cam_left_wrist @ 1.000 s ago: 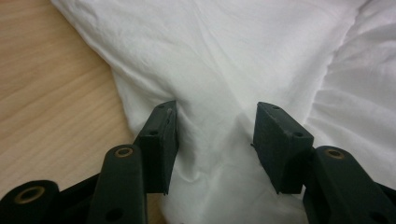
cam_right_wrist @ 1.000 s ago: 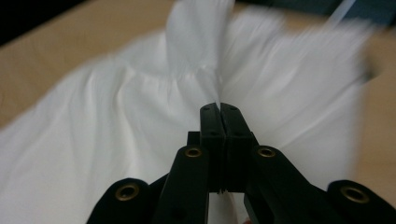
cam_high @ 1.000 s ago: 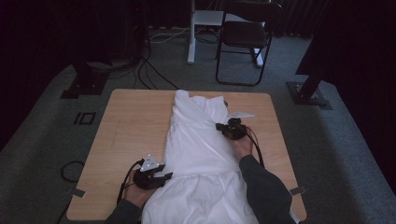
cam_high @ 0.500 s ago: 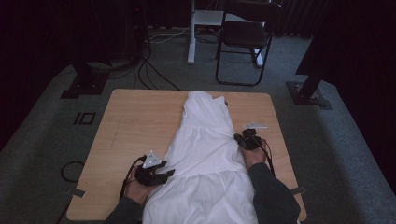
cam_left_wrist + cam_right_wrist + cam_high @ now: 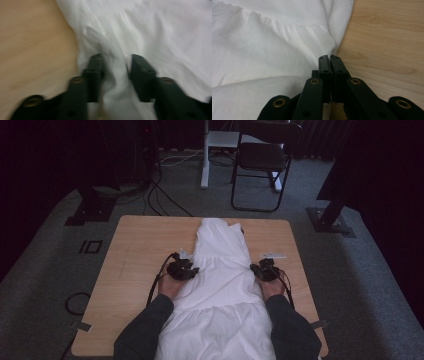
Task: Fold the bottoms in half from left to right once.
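While my right gripper [image 5: 329, 58] pinches the dress [image 5: 220, 285] edge, my left gripper [image 5: 115, 62] has just been closing. A fold sits between its jaws, not squeezed yet.

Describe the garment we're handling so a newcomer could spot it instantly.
On the light wooden table, down its middle from the far edge to the person's side, lies a white gathered cloth dress. The left gripper and right gripper flank its waist. It is the one pale, soft thing on the tabletop.
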Demonstrator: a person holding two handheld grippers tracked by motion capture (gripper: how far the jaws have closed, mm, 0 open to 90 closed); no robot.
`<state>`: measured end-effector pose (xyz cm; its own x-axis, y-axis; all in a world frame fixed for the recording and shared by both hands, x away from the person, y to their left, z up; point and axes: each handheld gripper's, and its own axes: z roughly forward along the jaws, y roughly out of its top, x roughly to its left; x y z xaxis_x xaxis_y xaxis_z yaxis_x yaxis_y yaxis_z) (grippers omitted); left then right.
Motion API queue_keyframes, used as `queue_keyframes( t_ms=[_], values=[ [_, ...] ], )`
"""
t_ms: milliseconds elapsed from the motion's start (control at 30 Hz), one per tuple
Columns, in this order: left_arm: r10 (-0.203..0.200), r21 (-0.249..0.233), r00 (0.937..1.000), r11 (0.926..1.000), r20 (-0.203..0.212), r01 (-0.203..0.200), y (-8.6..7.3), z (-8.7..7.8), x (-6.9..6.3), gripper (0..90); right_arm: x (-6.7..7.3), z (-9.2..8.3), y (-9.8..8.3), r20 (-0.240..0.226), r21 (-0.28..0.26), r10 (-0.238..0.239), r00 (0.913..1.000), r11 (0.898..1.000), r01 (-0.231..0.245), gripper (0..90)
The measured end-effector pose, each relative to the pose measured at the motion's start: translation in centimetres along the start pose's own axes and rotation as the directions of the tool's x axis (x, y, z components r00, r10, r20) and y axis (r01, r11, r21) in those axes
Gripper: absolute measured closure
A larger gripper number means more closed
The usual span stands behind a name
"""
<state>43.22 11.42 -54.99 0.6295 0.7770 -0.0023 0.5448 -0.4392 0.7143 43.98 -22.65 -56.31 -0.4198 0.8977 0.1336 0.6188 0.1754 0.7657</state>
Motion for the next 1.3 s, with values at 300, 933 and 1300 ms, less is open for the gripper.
queue_keyframes(
  t_ms=[300, 933, 1300],
  values=[
    [0.015, -0.015, 0.9998, 0.9998, 0.013, -0.015, -4.1, -3.7, -2.6, 77.4, 2.1, -3.2, -2.8, -0.055, 0.050, -0.051, 0.9972, 0.997, 0.053, 85.2],
    [0.072, -0.059, 0.9955, 0.9959, 0.060, -0.069, -8.8, -7.3, -6.5, 73.4, 4.0, -7.8, -0.9, -0.164, -0.017, -0.104, 0.9809, 0.995, 0.103, 78.9],
    [0.064, -0.072, 0.9953, 0.9957, 0.073, -0.059, -9.0, -7.3, -6.3, 71.8, 4.0, 1.6, 5.2, -0.196, -0.001, -0.061, 0.9787, 0.998, 0.062, 50.0]
  ],
)
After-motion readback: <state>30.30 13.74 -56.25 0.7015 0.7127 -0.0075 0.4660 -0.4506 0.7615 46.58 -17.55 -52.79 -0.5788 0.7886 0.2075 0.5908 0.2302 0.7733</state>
